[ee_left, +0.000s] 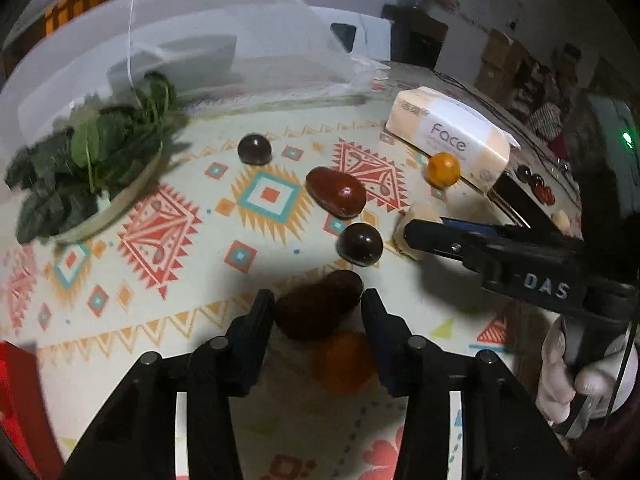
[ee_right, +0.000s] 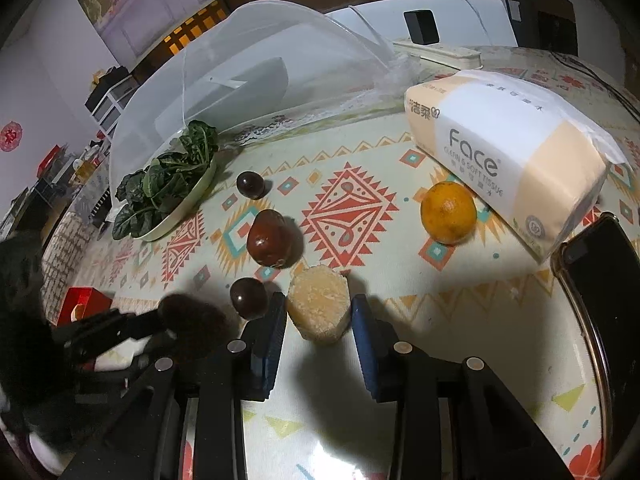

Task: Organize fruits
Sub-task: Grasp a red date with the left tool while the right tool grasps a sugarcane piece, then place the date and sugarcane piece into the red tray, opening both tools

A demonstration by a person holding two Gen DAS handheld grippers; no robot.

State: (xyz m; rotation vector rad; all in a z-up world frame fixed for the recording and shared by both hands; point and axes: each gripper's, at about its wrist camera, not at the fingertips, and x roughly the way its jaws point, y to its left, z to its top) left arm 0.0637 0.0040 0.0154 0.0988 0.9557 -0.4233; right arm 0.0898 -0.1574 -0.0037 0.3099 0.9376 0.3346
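Note:
My left gripper (ee_left: 318,308) points down at the patterned tablecloth, its pads pressed against both sides of a dark brown, pear-shaped fruit (ee_left: 312,316). An orange fruit (ee_left: 344,360) lies just under it. My right gripper (ee_right: 318,318) is shut on a pale yellow chunk (ee_right: 320,306). From the left wrist view one of its fingers (ee_left: 440,238) crosses that chunk (ee_left: 412,216). Loose on the cloth are an orange (ee_right: 449,213), a red-brown fruit (ee_right: 268,240) and two dark round fruits (ee_right: 250,185) (ee_right: 248,298). The brown fruit (ee_right: 192,326) shows blurred at the left.
A plate (ee_right: 188,200) of leafy greens sits at the back left beside a white mesh food cover (ee_right: 260,60). A tissue pack (ee_right: 508,152) lies at the back right, with a dark phone (ee_right: 600,280) in front of it. A red box (ee_right: 84,300) stands at the left edge.

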